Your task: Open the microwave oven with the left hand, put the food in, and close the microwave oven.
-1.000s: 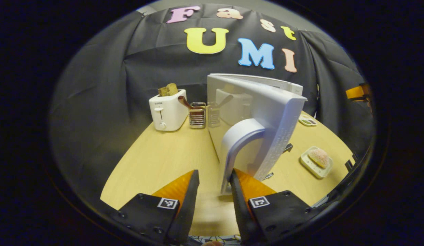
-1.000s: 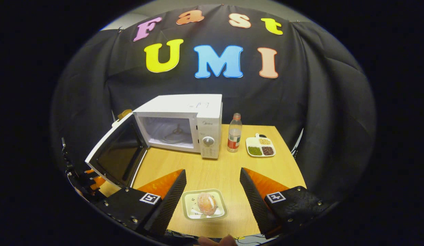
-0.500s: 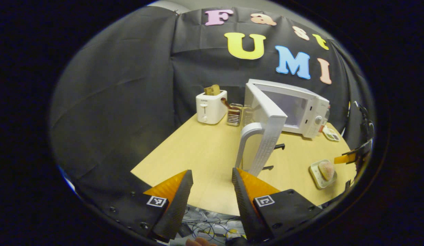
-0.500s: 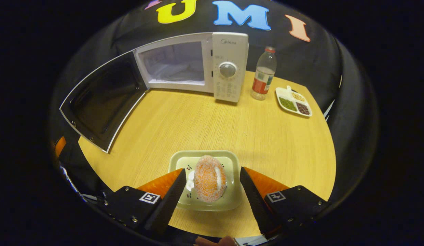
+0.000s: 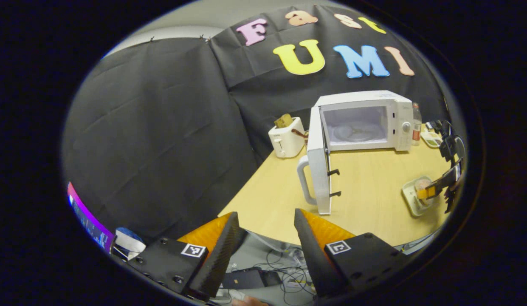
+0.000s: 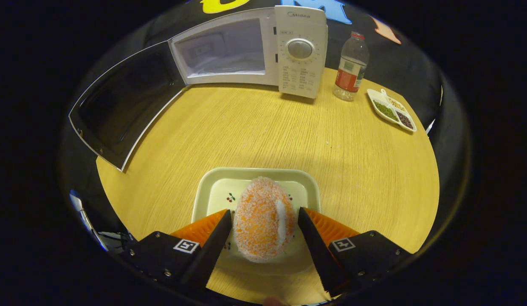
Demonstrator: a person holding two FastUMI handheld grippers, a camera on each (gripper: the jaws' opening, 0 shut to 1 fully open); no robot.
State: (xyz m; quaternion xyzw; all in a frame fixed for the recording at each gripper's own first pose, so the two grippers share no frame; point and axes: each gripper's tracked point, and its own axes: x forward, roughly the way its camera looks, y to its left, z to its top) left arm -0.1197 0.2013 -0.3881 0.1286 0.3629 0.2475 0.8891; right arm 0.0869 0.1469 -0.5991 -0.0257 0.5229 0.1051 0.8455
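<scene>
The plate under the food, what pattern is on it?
Pale cream plate with small red cherry prints, clearest in the right gripper view.

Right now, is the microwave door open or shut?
Open. The microwave door is swung wide to the left, and the bare cavity shows. From the left gripper view, the door stands edge-on, away from the oven.

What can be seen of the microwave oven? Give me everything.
The microwave oven is a white box standing on the wooden table near the back wall. Its door, hinged on its left, is swung wide open, with a dark inner pane and a curved white handle on its outside. The pale cavity holds only a round turntable. The control panel carries a round dial. A bottle stands beside it; no tool touches it.
</scene>
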